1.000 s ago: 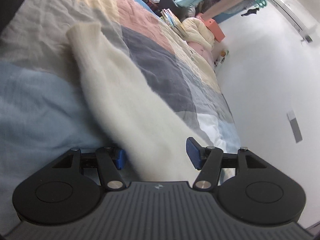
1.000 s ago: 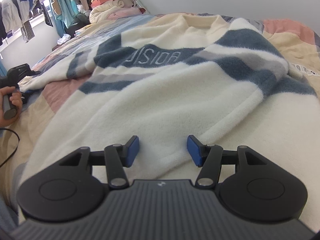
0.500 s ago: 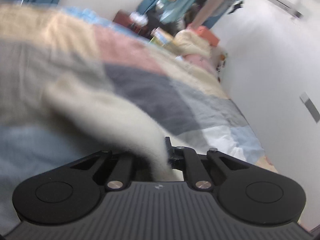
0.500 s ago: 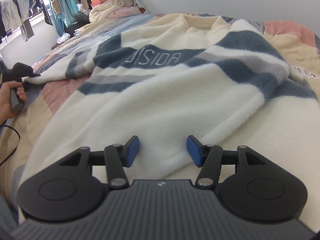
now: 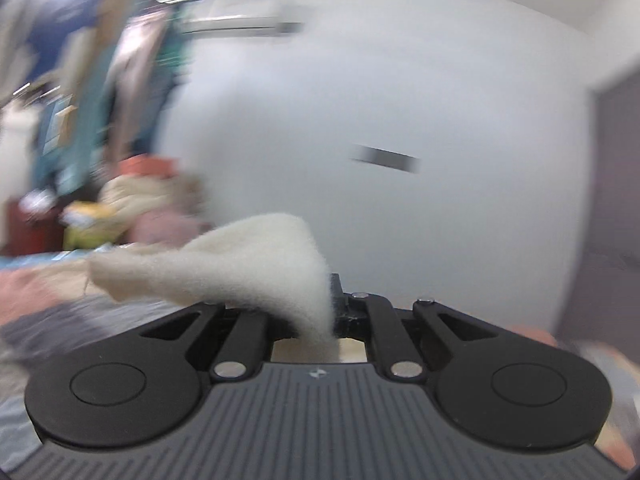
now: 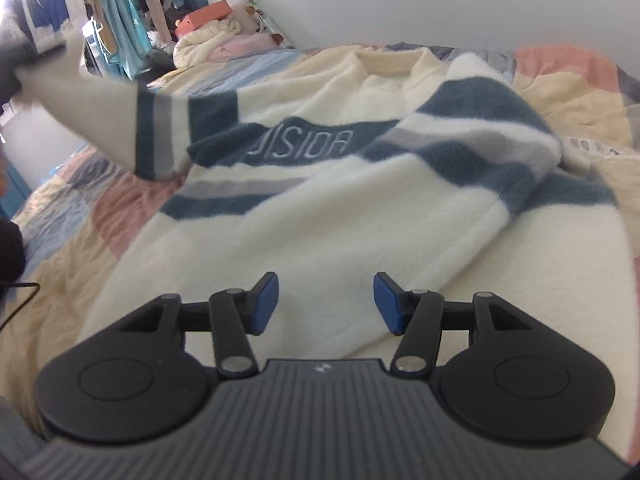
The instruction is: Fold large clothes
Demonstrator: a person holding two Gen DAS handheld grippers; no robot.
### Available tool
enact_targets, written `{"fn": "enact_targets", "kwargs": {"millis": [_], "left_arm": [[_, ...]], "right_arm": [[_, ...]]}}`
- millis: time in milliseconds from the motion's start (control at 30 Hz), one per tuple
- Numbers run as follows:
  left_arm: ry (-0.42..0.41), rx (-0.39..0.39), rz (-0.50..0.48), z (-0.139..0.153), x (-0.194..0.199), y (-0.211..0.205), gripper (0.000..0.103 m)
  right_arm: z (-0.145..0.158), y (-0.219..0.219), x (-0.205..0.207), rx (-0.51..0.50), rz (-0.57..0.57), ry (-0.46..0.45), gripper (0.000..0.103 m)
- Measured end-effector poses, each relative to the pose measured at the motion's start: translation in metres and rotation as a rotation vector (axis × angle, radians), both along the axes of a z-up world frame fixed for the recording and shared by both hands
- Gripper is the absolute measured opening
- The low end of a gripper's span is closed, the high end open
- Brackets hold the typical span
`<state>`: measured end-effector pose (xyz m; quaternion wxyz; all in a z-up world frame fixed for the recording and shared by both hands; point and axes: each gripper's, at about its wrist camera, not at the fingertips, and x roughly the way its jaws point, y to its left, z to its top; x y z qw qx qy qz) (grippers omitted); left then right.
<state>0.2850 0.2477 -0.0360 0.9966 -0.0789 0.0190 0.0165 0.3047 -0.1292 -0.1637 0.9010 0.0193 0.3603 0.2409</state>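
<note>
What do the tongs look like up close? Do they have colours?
Both are mostly black. The right tongs have two thin black fingers tipped with flat blue pads, hinged on silver round pins. Behind them sit two round black discs and a dark grey ribbed body with a tiny white logo. The left tongs have the same black fingers, discs and ribbed body; their pads are hidden by fabric.

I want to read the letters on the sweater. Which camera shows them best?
The right wrist view: the sweater lies spread on the bed, its lettering visible. The left wrist view shows only a blurry cream bit pinched in the left tongs.
</note>
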Motion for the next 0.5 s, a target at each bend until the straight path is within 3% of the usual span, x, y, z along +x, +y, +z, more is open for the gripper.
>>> {"fn": "enact_targets", "kwargs": {"millis": [167,300,500], "left_arm": [[0.082,0.068,-0.2,-0.021,-0.002,-0.085,0.009],[0.184,0.067,-0.253,-0.058,-0.001,-0.132,0.009],[0.361,0.134,-0.354,-0.115,0.0,-0.182,0.009]], "right_arm": [[0.006,-0.019,-0.004,0.021,-0.064,-0.005,0.055],[0.012,-0.053,0.0,0.101,-0.17,0.018,0.055],[0.024,-0.106,-0.006,0.263,-0.289,0.027,0.057]]}}
